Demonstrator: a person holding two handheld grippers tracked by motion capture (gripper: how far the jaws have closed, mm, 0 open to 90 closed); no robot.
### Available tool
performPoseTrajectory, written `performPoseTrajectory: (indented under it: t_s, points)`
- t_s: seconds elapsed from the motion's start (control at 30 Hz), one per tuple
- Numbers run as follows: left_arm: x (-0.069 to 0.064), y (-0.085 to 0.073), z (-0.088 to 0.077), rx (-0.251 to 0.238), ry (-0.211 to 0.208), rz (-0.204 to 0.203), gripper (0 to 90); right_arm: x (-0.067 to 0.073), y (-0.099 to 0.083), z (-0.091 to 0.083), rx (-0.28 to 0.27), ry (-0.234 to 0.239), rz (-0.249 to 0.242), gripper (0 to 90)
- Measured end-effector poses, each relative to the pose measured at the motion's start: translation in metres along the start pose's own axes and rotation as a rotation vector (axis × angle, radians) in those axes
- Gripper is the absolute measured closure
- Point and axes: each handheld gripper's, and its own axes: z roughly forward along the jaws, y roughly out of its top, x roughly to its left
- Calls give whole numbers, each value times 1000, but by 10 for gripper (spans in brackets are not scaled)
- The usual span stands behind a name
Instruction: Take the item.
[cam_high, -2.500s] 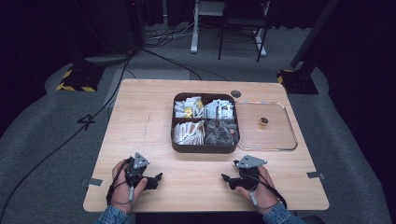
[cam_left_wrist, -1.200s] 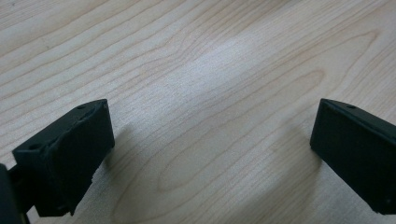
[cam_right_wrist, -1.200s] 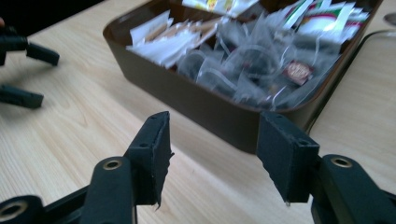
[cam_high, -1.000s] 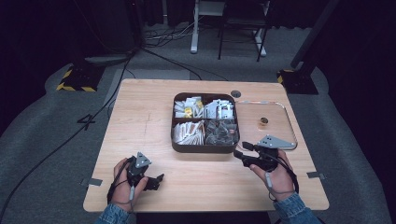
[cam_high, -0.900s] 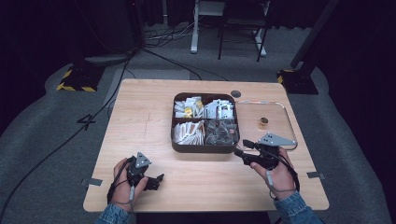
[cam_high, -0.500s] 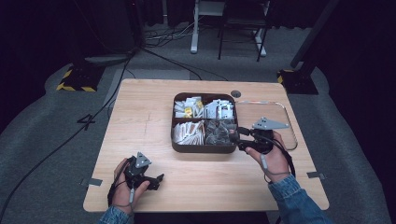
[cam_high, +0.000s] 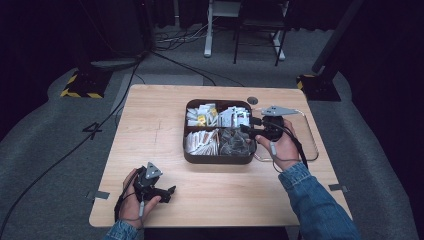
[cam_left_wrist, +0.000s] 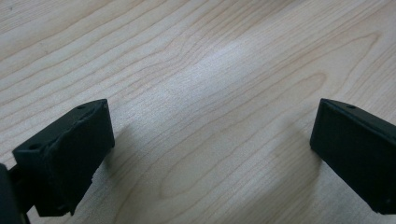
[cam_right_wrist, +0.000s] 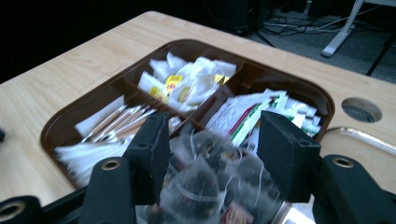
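Hovering at mid right, my right gripper (cam_high: 246, 131) spreads its jaws over the clear bags (cam_right_wrist: 210, 186) in the brown tray (cam_high: 215, 159). My left gripper (cam_high: 169, 192) sits lower left, jaws wide, pinching nothing.

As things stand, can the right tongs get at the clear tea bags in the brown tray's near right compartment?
Probably yes. The right tongs hover open just over the clear tea bags in the brown divided tray, with nothing between them and no lid on the tray.

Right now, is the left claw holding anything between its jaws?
No: in the left gripper view the left claw has its jaws wide apart with just bare wooden table between them.
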Motion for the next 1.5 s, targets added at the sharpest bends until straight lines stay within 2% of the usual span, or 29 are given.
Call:
performPoseTrajectory:
  t_s: [0.33, 0.53, 0.6, 0.7, 0.77, 0.9, 1.0, 1.1, 1.27, 1.37, 1.43, 1.5]
  points:
    - [0, 0, 1, -3, -1, 5, 0, -20, 15, 26, 47, -54, 2, 442]
    - [0, 0, 1, -4, -2, 5, 1, -31, 17, 48, 90, -47, 39, 453]
    - [0, 0, 1, -4, -3, 1, 1, -35, 17, 57, 87, -51, 52, 460]
    - [0, 0, 1, -4, -2, 5, 1, -40, 15, 68, 97, -44, 107, 472]
    - [0, 1, 1, -3, -1, 5, 1, -42, 16, 75, 112, -62, 101, 477]
    - [0, 1, 1, -4, -2, 3, 1, -42, 17, 84, 124, -68, 95, 480]
    - [1, 1, 1, -5, -3, 0, 2, -38, 17, 96, 150, -63, 96, 481]
    - [0, 1, 1, -6, -4, -7, 3, -37, 15, 104, 183, -85, 83, 485]
    - [1, 2, 2, -8, -1, -4, 3, -37, 13, 115, 218, -83, 113, 525]
    - [1, 2, 2, -4, -3, -8, 3, -35, 13, 118, 221, -93, 106, 537]
    - [1, 2, 2, -5, -4, -11, 3, -34, 14, 117, 215, -93, 118, 556]
    - [1, 2, 2, -5, -4, -9, 3, -32, 16, 116, 192, -74, 139, 564]
